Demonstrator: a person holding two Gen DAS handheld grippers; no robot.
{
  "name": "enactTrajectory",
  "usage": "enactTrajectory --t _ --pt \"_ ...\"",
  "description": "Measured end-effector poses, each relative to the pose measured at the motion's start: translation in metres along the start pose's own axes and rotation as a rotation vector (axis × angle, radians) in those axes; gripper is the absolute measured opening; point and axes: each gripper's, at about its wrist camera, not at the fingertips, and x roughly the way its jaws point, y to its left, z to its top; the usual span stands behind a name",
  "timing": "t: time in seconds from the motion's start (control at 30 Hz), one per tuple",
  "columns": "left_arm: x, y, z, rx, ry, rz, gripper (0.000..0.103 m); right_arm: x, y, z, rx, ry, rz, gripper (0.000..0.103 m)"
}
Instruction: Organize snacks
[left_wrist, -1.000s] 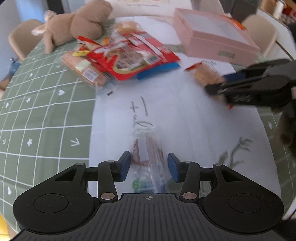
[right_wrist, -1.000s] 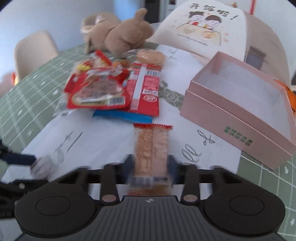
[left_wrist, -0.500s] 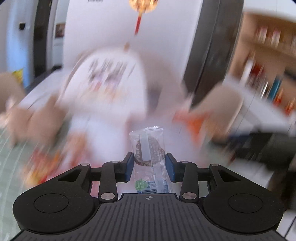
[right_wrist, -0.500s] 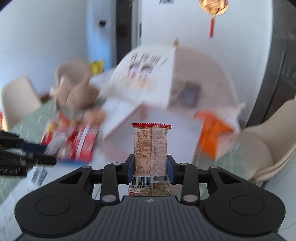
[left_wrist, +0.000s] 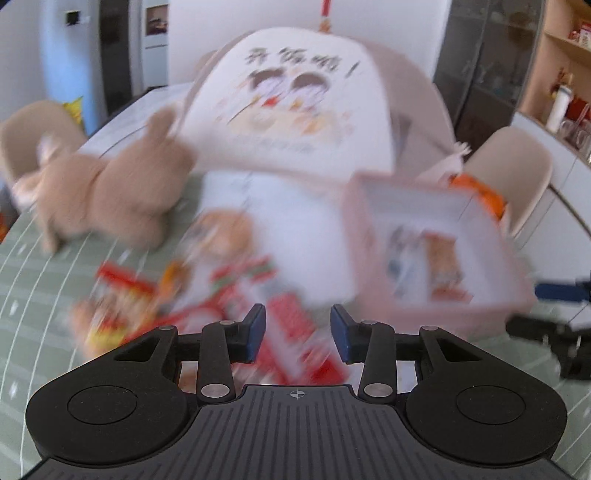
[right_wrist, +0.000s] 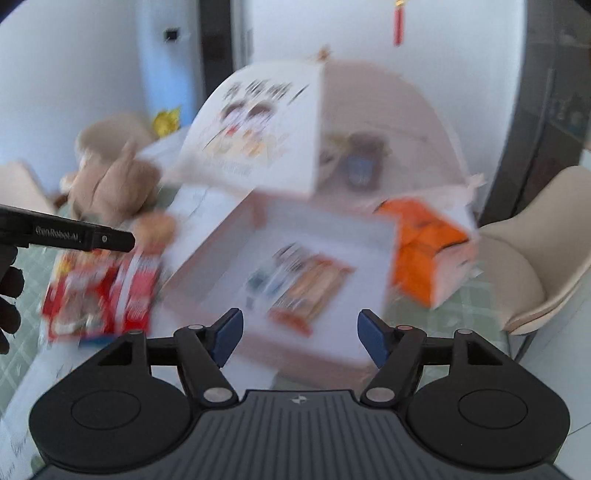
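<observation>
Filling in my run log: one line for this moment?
left gripper: open, empty | right gripper: open, empty | open pink cardboard box: two snack packets inside | red snack packets: on table

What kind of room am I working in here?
Most likely a home dining area: a table under a green grid tablecloth, beige dining chairs around it, a mesh food cover on the table, and pantry shelves against the wall.

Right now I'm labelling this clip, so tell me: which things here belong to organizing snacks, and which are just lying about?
Part of the job:
pink box
two snack packets in the box
red snack packs
left hand-held gripper, open
right hand-held gripper, open

Just lying about:
plush toy
food cover
orange carton
chair
</observation>
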Motion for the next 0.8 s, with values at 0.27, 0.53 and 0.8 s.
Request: enactTrajectory --t 0.27,0.53,0.8 --pt "-0.028 0.061 -0.054 -0.100 0.095 0.086 0.043 0.063 0.102 0.063 -0.027 -0.006 0.195 0.085" --pt "-0.048 0.108 -0.075 -0.175 0.129 -0.027 0.042 0.227 0.161 0.151 0.119 0.145 0.091 0.085" --pt "-0.060 0.142 -0.082 -0.292 0.100 -0.020 0.042 0.213 0.178 0.107 -0.051 0.238 0.162 0.057"
